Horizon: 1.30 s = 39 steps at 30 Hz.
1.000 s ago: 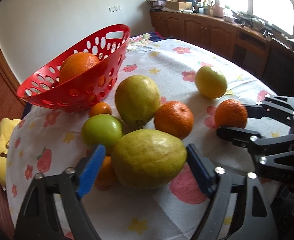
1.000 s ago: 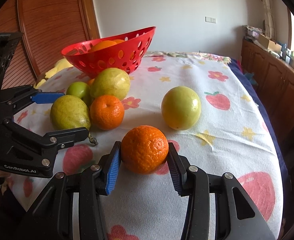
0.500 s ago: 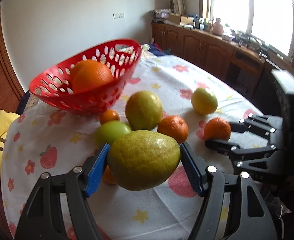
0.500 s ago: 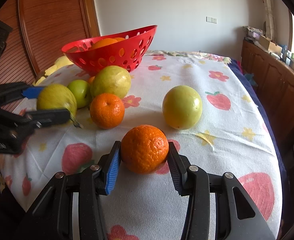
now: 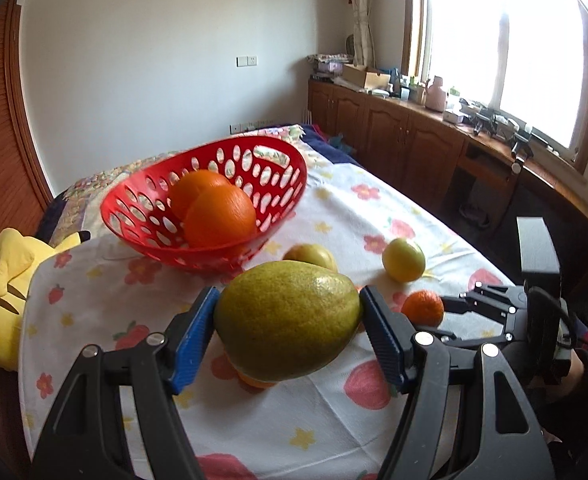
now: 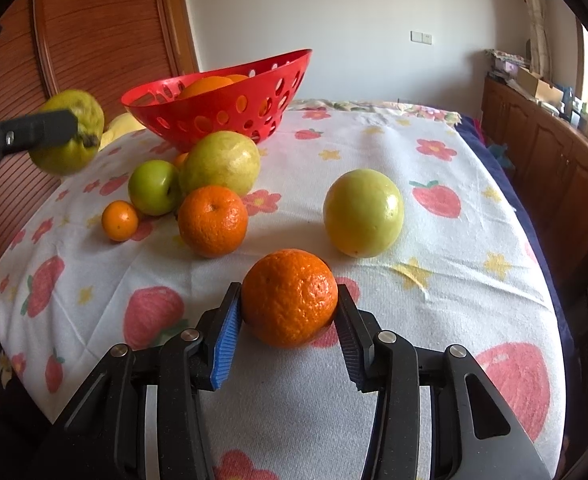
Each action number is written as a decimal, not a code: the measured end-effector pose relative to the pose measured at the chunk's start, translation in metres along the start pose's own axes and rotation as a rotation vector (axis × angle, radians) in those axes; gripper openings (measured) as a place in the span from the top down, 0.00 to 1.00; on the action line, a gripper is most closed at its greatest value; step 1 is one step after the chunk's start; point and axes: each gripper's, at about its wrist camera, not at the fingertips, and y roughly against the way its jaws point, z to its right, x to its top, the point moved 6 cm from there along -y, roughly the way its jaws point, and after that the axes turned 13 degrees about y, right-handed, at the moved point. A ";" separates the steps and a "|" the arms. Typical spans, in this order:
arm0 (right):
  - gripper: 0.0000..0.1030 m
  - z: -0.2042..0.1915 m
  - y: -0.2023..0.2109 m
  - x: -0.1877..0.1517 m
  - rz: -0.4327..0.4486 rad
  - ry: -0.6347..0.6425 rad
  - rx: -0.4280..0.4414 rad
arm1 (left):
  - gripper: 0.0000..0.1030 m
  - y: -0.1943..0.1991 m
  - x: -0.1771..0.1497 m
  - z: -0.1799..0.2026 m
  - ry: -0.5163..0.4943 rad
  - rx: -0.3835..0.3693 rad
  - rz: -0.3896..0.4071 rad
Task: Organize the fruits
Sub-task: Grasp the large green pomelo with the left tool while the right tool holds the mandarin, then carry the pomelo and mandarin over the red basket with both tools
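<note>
My left gripper (image 5: 288, 334) is shut on a large green-yellow pear (image 5: 288, 320) and holds it in the air above the table, short of the red basket (image 5: 282, 184). The pear also shows in the right wrist view (image 6: 72, 136), high at the left. The basket holds two oranges (image 5: 218, 216). My right gripper (image 6: 288, 328) is shut on an orange mandarin (image 6: 290, 296) that rests on the cloth. It shows in the left wrist view (image 5: 421, 307) too.
On the floral tablecloth (image 6: 433, 240) lie a yellow-green apple (image 6: 363, 212), a second mandarin (image 6: 213, 220), a big pear (image 6: 222, 166), a green apple (image 6: 154, 186) and a small tangerine (image 6: 120, 220). A yellow plush toy (image 5: 4, 280) lies at the table's left edge.
My left gripper has closed on the pear and lifted it up off the table, toward the basket. The right gripper and its mandarin have stayed in place.
</note>
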 end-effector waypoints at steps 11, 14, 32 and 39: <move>0.56 0.001 0.010 0.010 -0.002 -0.001 0.013 | 0.32 0.001 0.021 -0.018 0.023 -0.001 0.034; 0.56 0.001 0.017 0.023 0.017 0.015 0.009 | 0.32 0.001 0.030 -0.024 0.030 -0.006 0.048; 0.56 0.006 0.017 0.127 0.113 0.109 0.031 | 0.32 -0.023 0.091 -0.076 0.048 0.025 0.117; 0.56 0.007 -0.002 0.159 0.123 0.150 0.036 | 0.32 -0.050 0.095 -0.098 0.073 0.046 0.093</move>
